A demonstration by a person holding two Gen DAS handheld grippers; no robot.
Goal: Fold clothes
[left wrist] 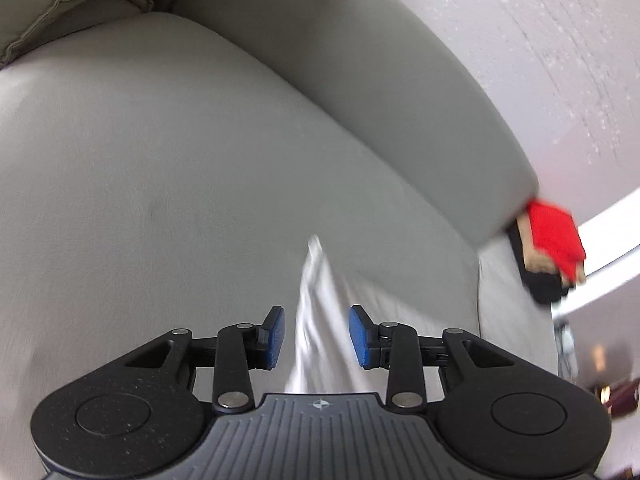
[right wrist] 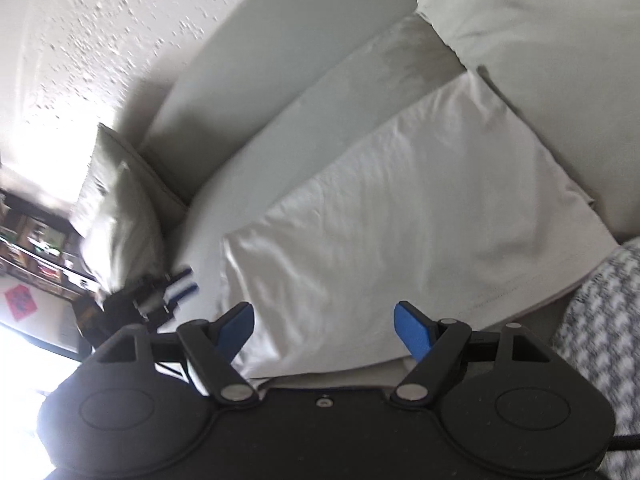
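Nearest in the left wrist view, the left gripper [left wrist: 316, 336] stands with its blue pads [left wrist: 275, 336] parted by a narrow gap, and a blurred strip of white cloth [left wrist: 316, 320] runs up through that gap without either pad pressing on it; the strip tapers to a point just beyond the fingertips, on the seat of the grey sofa [left wrist: 160, 200]. Past the cloth the seat cushion swells wide, and behind it the sofa's long backrest crosses from upper left to right. At the right end of the backrest, a hand in a red fingerless glove [left wrist: 556, 240] grips a dark handle. An olive-grey cushion [left wrist: 60, 4] lies in the top left corner, and a textured white wall [left wrist: 540, 60] fills the top right. In the right wrist view, the right gripper [right wrist: 324, 328] has its jaws spread wide with nothing between them, above the near edge of a white garment [right wrist: 400, 220] folded into a flat rectangle on the sofa seat. A grey and white knitted fabric [right wrist: 600, 320] lies just beside the garment at the right edge. To the left, the other gripper's blue-tipped fingers show near a pale cushion [right wrist: 116, 208] propped at the sofa's end. A large pale cushion [right wrist: 540, 60] lies beyond the garment, touching its far edge.
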